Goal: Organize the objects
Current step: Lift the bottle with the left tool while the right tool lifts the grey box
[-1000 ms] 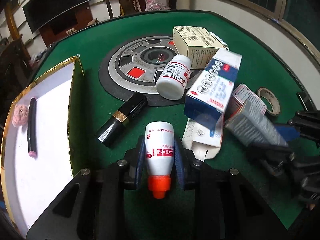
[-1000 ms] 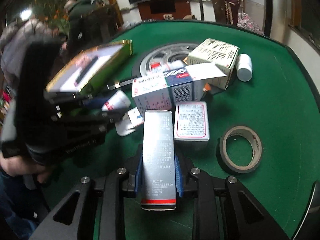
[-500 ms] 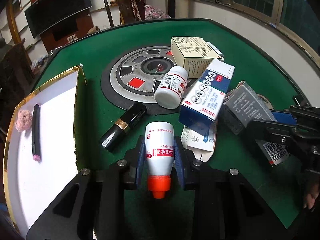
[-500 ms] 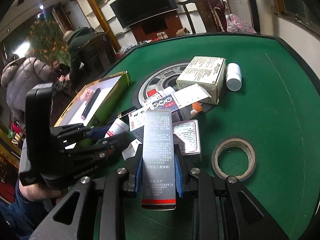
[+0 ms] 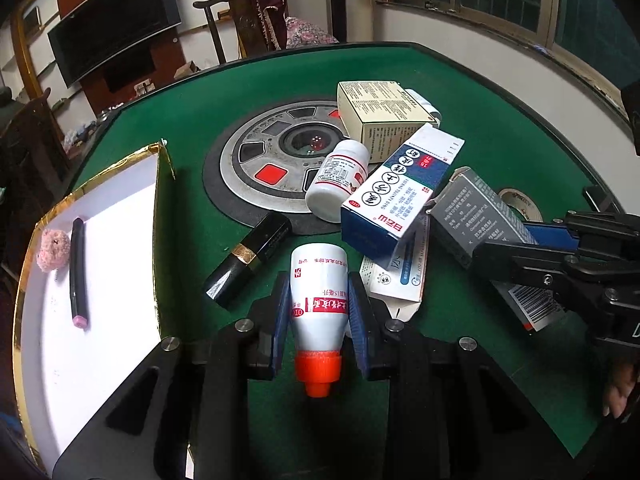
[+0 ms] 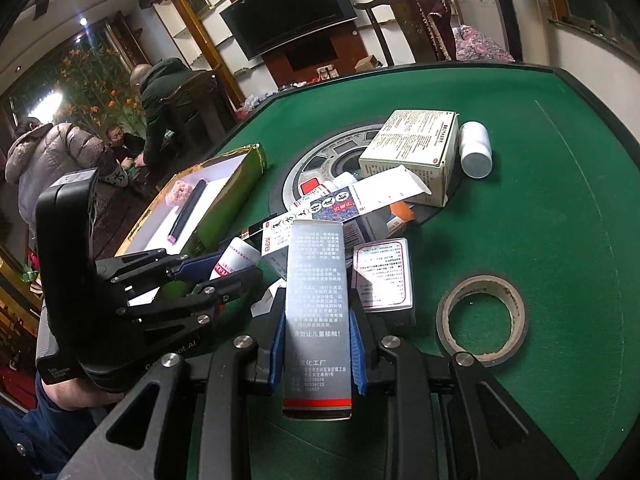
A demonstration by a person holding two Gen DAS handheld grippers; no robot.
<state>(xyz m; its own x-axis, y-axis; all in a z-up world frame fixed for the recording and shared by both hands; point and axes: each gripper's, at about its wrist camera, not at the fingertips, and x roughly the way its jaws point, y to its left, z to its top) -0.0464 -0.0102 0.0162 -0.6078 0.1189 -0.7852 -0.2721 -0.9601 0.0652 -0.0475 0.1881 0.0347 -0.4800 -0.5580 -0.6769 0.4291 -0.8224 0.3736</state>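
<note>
My left gripper (image 5: 319,280) is shut on a white bottle with an orange cap (image 5: 319,300), cap toward the camera, held just above the green felt. My right gripper (image 6: 318,304) is shut on a tall grey box (image 6: 318,312), and it shows at the right of the left wrist view with that grey box (image 5: 476,216). A gold-edged open box (image 5: 96,264) with a white floor lies at the left, holding a black pen (image 5: 77,272) and a pink puff (image 5: 51,249). In the right wrist view the left gripper (image 6: 224,276) sits beside that gold-edged box (image 6: 224,200).
On the felt lie a black and gold lipstick (image 5: 248,259), a white pill bottle (image 5: 336,180), a blue and white carton (image 5: 400,196), a beige box (image 5: 380,120), a tape roll (image 6: 480,316), a small white box (image 6: 384,276) and another white bottle (image 6: 475,150). People sit beyond the table's left.
Both views tilted upward, showing more of the room. The right gripper lifted the grey box off the pile and turned it. The white bottle stays clamped in the left.
</note>
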